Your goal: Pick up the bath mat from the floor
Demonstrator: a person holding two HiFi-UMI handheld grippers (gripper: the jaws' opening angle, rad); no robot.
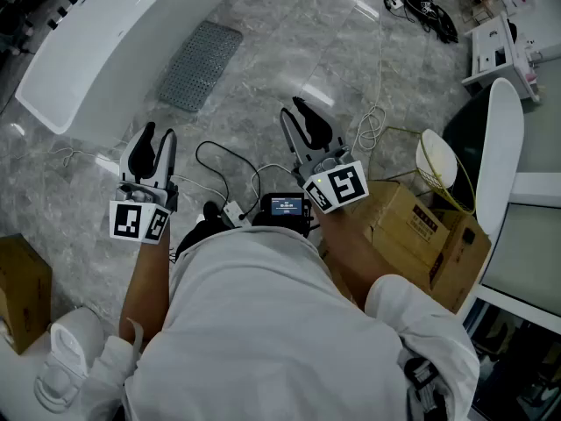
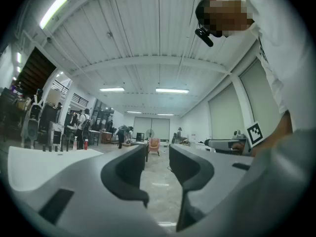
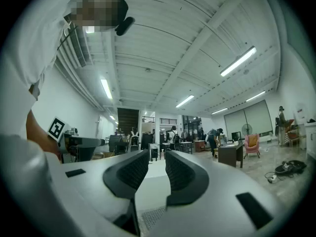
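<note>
Now left claw (image 1: 158, 135) and right claw (image 1: 294, 110) point level.

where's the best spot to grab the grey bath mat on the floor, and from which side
Probably the near short edge of the bath mat, at the corner away from the tub. It lies flat on the floor, so the jaws need an edge to pinch. Come in low from the person's side, where the open left gripper is closest.

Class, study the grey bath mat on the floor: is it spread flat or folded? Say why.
Spread flat. The bath mat lies full length on the floor beside the white tub, with no folds.
</note>
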